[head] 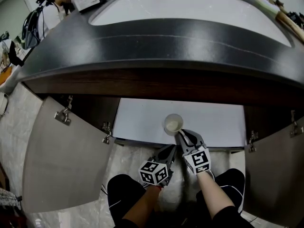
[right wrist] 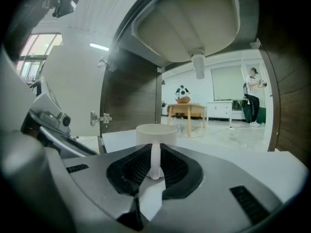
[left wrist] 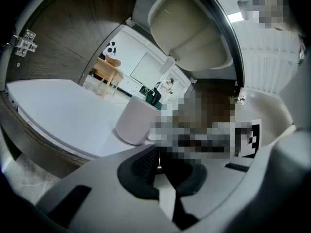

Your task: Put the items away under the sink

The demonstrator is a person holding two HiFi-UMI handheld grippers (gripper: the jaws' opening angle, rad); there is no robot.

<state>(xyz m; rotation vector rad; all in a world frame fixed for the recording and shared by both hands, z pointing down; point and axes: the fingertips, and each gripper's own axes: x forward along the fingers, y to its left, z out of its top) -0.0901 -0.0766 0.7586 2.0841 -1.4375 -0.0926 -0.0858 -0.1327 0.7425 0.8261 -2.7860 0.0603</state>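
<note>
One mug [head: 173, 124] is all I can see of the job from the head view. It stands on the white cabinet floor [head: 142, 122] under the sink [head: 190, 8], the doors [head: 61, 160] swung wide, with the right gripper [head: 182, 134] reaching to it. Other items, if any are left, are out of sight, and the clutter at the far edge of the countertop [head: 166, 42] is cut off.

Left gripper view: the left gripper [left wrist: 158, 163] is closed on nothing, near the mug, and much of the middle is masked.

Right gripper view: the pads [right wrist: 137, 166] clamp the mug's handle [right wrist: 155, 154], so I judge that letting go is what's left. Whether the base fully rests there I cannot tell.
</note>
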